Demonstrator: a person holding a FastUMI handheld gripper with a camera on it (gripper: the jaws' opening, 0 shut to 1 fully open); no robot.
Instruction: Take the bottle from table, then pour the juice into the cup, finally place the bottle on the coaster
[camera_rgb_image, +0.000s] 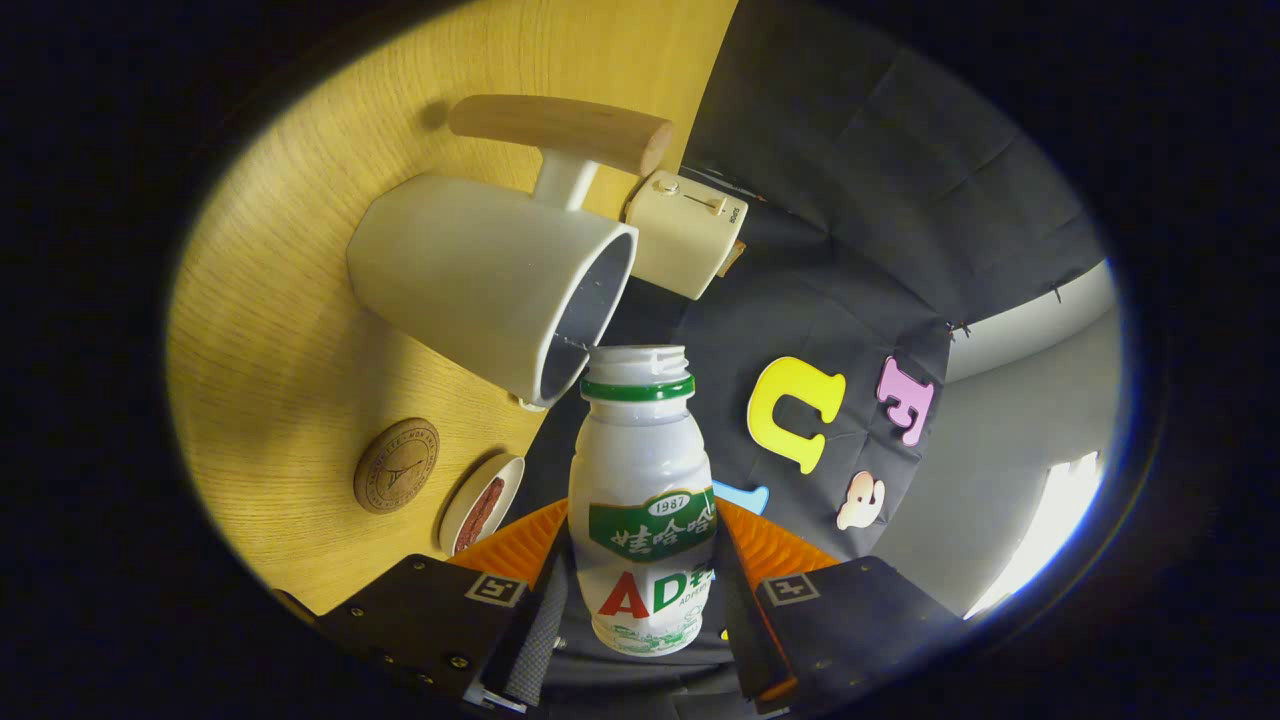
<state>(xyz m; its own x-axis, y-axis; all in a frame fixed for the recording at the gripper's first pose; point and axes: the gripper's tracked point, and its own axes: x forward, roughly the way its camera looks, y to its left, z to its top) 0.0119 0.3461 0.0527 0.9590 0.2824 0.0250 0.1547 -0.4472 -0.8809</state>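
Note:
My gripper (640, 590) is shut on a small white bottle (641, 500) with a green neck ring and no cap, held between both fingers and tilted hard sideways. Its open mouth sits right at the rim of a white cup (490, 275) with a wooden handle (560, 130), which stands on the wooden table (280, 330). A round brown coaster (396, 465) lies on the table beside the cup, off to the side of the bottle. No liquid shows at the mouth.
A cream box with a slider switch (688, 232) stands behind the cup near the table's back edge. A small white dish with something dark red in it (482, 504) lies next to the coaster, close to my fingers.

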